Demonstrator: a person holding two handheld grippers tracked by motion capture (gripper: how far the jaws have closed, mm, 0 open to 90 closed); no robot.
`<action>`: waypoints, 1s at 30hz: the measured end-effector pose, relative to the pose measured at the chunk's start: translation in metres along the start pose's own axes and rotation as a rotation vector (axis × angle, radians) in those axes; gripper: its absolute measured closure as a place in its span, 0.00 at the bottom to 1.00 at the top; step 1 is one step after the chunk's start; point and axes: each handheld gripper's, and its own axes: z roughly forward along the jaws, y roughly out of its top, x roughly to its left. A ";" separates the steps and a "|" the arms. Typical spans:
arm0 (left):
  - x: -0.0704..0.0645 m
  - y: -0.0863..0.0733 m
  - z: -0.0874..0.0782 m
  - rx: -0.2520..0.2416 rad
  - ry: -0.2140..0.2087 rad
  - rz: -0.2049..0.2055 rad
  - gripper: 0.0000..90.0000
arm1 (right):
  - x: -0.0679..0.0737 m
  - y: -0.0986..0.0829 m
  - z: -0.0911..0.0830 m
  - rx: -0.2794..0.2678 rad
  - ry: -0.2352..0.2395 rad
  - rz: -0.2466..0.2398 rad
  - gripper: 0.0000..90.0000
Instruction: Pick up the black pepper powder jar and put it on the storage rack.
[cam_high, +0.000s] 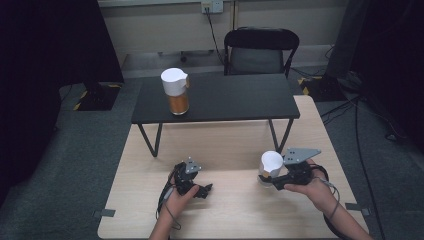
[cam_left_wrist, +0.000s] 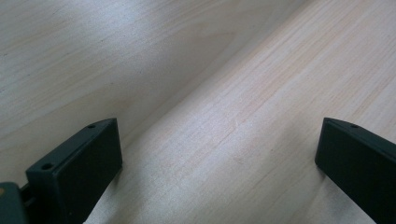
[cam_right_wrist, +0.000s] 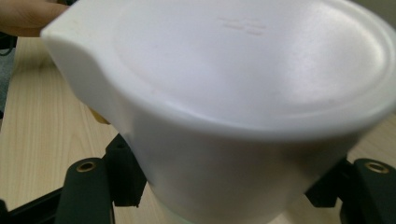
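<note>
Right hand-held gripper (cam_high: 272, 181) clamps white-lidded jar (cam_high: 270, 167) low on its body; left hand-held gripper (cam_high: 202, 190) rests open on surface (cam_high: 230, 210). Risk: top-heavy jar tips if tilted.

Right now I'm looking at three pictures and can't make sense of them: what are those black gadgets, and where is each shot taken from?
A person sits at a wooden table and holds hand-worked tongs in each hand. The high view looks down from above. The other two come from cameras riding on the tongs. The right tongs grip a white lidded jar, its sides between the black jaws. The left tongs are open above bare wood, holding nothing. Farther back, a second jar with a white lid and amber body stands on a low black table.
</note>
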 end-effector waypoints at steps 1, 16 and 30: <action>0.000 0.000 0.000 0.000 0.000 0.000 0.00 | 0.000 0.002 0.002 0.000 0.002 -0.004 0.34; 0.000 0.000 0.000 0.000 0.000 0.000 0.00 | -0.007 0.028 0.025 -0.015 0.035 0.010 0.34; 0.000 0.000 0.000 0.000 0.000 -0.001 0.00 | -0.014 0.067 0.027 -0.009 0.048 0.000 0.34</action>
